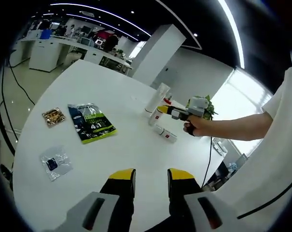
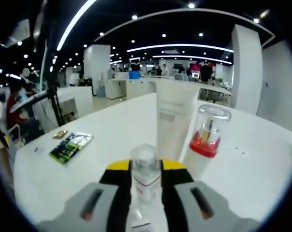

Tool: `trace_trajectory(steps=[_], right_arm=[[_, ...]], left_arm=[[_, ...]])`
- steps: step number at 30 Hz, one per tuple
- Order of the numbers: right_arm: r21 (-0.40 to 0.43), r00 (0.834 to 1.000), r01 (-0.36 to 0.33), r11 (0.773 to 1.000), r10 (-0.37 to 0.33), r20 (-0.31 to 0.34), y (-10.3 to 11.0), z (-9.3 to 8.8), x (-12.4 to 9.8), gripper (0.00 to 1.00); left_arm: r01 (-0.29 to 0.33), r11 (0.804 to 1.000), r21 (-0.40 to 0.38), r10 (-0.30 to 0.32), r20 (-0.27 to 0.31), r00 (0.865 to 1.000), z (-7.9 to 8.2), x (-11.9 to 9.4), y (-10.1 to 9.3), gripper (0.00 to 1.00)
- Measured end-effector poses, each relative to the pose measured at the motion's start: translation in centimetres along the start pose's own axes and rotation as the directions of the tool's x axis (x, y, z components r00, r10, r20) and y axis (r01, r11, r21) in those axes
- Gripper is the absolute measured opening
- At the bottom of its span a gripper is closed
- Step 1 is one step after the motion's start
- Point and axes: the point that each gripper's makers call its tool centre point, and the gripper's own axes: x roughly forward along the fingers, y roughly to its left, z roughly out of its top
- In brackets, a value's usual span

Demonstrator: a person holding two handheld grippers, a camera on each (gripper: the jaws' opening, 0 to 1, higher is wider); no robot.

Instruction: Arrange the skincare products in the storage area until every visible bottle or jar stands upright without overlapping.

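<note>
The right gripper [image 2: 146, 174] clamps a small clear-capped bottle [image 2: 146, 176] upright over the white table [image 2: 261, 164], near a tall white tube [image 2: 174, 121] and a red-collared bottle [image 2: 206, 140]. The left gripper [image 1: 150, 181] hangs released, nearer, right of a green packet [image 1: 91, 122].

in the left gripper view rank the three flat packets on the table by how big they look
1. green packet, clearly largest.
2. clear packet.
3. gold packet, smallest-looking; it lies farther from the camera than the clear one, so those two are unsure.
</note>
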Motion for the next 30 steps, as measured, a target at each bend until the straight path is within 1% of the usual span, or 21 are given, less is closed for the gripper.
trace_trajectory(steps=[6, 8, 11, 14, 17, 18, 22, 30], right_arm=[[-0.003, 1.0, -0.003, 1.0, 0.003, -0.019, -0.1, -0.5, -0.2, 0.21], [0.015, 0.998, -0.003, 1.0, 0.004, -0.06, 0.0, -1.2, -0.1, 0.21], [0.0, 0.997, -0.01, 1.0, 0.01, -0.078, 0.1, -1.8, 0.0, 0.21], [-0.006, 0.995, -0.012, 1.0, 0.012, -0.098, 0.2, -2.2, 0.0, 0.22], [0.015, 0.992, -0.004, 1.0, 0.006, -0.124, 0.1, -2.8, 0.0, 0.27], [0.009, 0.993, -0.009, 1.0, 0.01, -0.121, 0.2, -2.8, 0.0, 0.27], [0.016, 0.99, -0.021, 1.0, 0.023, -0.141, 0.7, -3.2, 0.0, 0.27], [0.038, 0.983, -0.007, 0.999, 0.014, -0.181, 0.6, -4.3, -0.3, 0.29]], left_arm=[[0.002, 1.0, 0.005, -0.002, -0.005, 1.0, -0.3, -0.1, -0.3, 0.27], [-0.005, 0.999, 0.032, 0.006, -0.023, 1.0, -0.7, -0.2, -0.3, 0.27], [0.002, 0.999, 0.046, 0.0, -0.039, 0.999, -1.0, -0.1, -0.5, 0.27], [0.004, 0.998, 0.055, -0.002, -0.042, 0.999, -0.9, -0.2, -0.7, 0.27], [0.004, 0.998, 0.06, -0.002, -0.042, 0.999, -0.9, -0.2, -0.7, 0.27], [0.002, 0.998, 0.065, 0.001, -0.045, 0.999, -0.9, -0.3, -0.6, 0.27], [0.002, 0.998, 0.066, 0.001, -0.047, 0.999, -0.9, -0.3, -0.6, 0.27], [0.008, 0.997, 0.075, -0.005, -0.044, 0.999, -0.6, 0.0, -1.1, 0.27]])
